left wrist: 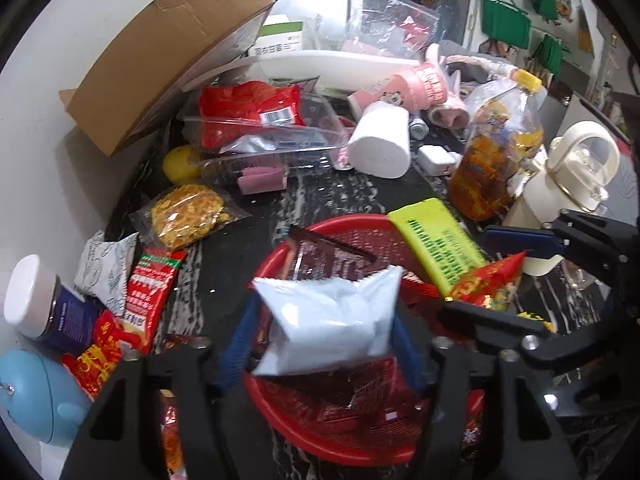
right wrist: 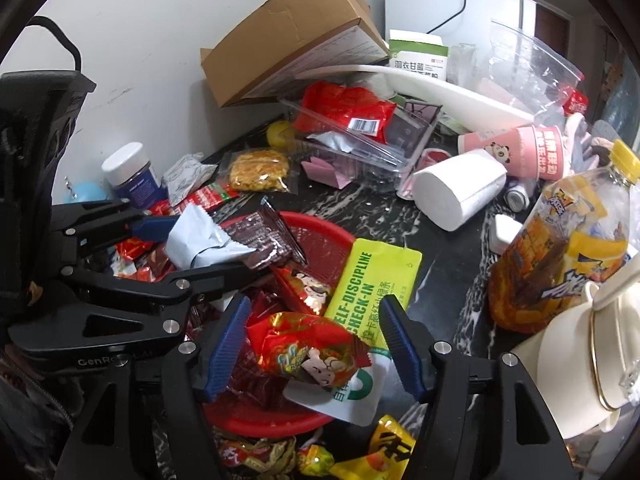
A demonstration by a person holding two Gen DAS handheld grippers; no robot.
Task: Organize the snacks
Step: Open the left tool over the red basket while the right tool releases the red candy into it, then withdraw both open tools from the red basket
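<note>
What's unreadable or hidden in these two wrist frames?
- Red basket floor: both views, buried under packets.
- Pale blue packet print: left view, blurred; whether the pads touch it is unclear.
- Yellow snacks: right view, cut by the bottom edge.
- Bottle label: too distorted.

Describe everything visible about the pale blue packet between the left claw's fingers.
The pale blue packet is a puffy, glossy pillow pouch with crimped, serrated end seals and no print visible. It sits tilted between the left claw, whose blue pads flank its sides; whether they press is unclear. It hangs over the red mesh basket, above a dark brown wrapper.
</note>
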